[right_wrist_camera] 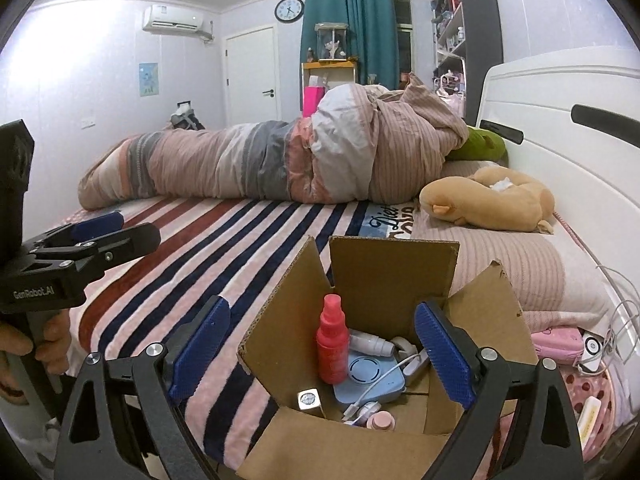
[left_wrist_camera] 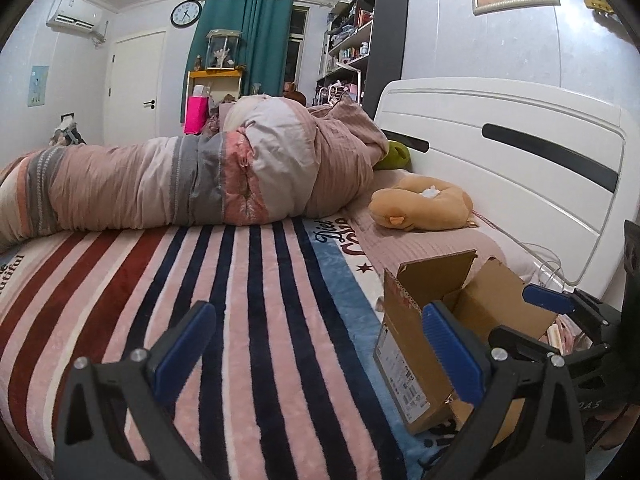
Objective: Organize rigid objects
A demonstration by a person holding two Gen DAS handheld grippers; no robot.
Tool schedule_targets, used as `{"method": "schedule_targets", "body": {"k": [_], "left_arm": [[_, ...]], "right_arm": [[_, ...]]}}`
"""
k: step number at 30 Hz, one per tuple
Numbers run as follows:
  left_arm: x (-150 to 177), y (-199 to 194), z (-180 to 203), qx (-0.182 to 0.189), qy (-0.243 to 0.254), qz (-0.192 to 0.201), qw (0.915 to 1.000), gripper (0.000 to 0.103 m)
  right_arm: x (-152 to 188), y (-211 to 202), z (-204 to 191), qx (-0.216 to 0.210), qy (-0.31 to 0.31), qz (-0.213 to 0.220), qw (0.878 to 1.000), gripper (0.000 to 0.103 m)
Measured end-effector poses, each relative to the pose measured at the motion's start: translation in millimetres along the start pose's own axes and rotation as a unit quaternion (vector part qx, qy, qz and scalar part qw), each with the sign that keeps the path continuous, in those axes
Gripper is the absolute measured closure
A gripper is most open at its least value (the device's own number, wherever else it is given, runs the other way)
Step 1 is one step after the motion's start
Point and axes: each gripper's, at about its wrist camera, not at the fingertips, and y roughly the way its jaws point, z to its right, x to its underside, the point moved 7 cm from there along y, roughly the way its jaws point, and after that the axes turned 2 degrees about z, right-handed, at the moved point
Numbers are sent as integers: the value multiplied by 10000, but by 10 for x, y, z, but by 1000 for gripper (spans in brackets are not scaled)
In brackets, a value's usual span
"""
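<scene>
An open cardboard box (right_wrist_camera: 392, 280) sits on the bed's striped blanket (right_wrist_camera: 224, 240), near the pillow (right_wrist_camera: 520, 268); inside stand a red spray bottle (right_wrist_camera: 333, 344), a pale blue device (right_wrist_camera: 368, 380) and small bottles; the right tongs (right_wrist_camera: 320, 360) hang spread over it, empty; the left tongs (left_wrist_camera: 316, 360) gape over the blanket beside the box, holding nothing.

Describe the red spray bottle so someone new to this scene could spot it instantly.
Start at the striped bed blanket; near its front edge sits an open cardboard box with raised flaps. Inside, standing upright against the left wall, is the red spray bottle. It is the only red and only upright item there; the light blue device, white cable and other pale bits all lie flat.
</scene>
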Motion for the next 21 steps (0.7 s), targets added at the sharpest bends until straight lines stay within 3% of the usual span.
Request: {"method": "schedule_targets", "body": {"k": [21], "left_arm": [[23, 18, -24, -146, 71, -42, 9999, 1]], "right_arm": [[-2, 7, 34, -11, -3, 0, 10000, 10]]}}
